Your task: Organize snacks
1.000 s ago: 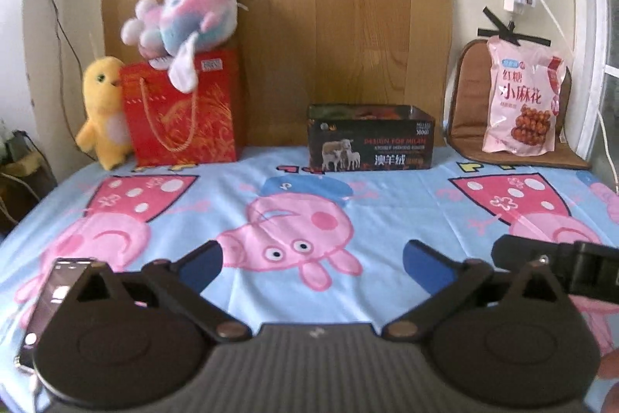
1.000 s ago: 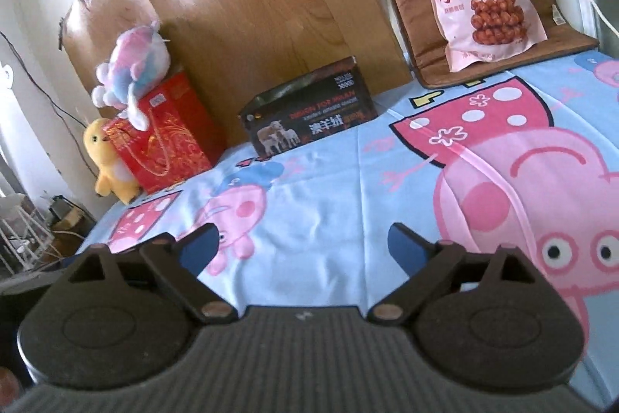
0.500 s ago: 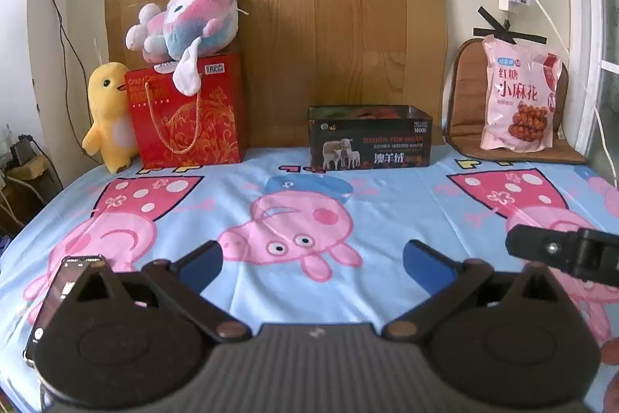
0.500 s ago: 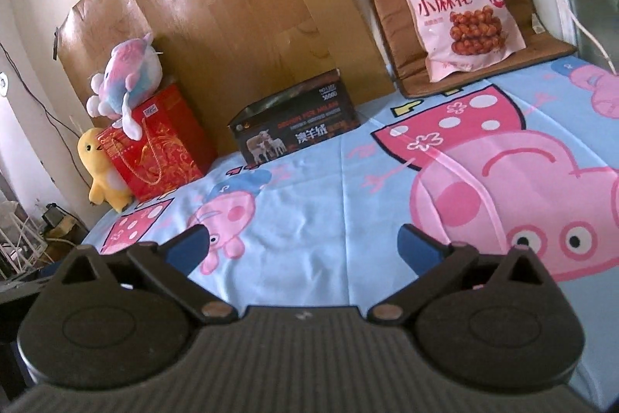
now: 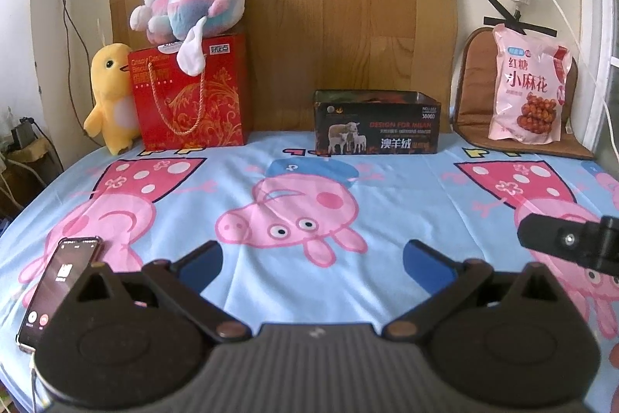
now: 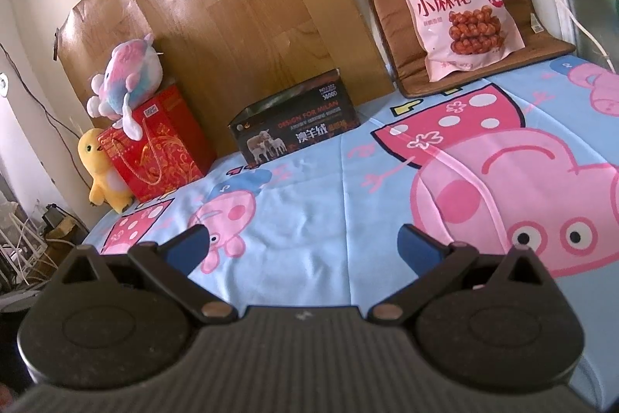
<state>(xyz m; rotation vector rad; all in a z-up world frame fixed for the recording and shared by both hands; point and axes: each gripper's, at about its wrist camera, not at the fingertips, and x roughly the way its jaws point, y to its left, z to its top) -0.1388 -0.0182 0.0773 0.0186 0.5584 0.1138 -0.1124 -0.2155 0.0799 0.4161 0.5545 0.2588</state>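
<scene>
While spread wide and holding nothing, left gripper [image 5: 311, 260] and right gripper [image 6: 301, 244] hovering low over a bed covered in a blue cartoon-pig sheet [image 5: 294, 196], blue-tipped fingers [image 5: 201, 260] well apart on both. Far right at the back, pink snack bag [image 5: 530, 86] with a picture of brown fried twists, leaning upright against a brown seat cushion [image 5: 476, 84] by the wall. Back centre, open dark box [image 5: 377, 124] printed with sheep, standing against a wooden board [image 5: 309, 6]. Back left, red gift bag [image 5: 189, 93] with rope handles, pastel plush toy [image 5: 189, 4] lying on top, yellow plush duck [image 5: 110, 97] just beside it, touching its left side. Near left on the sheet, phone [image 5: 58, 289] with lit screen, lying flat. Part of the right gripper's black body visible at the right edge of the left wrist view, apart from the snack bag
</scene>
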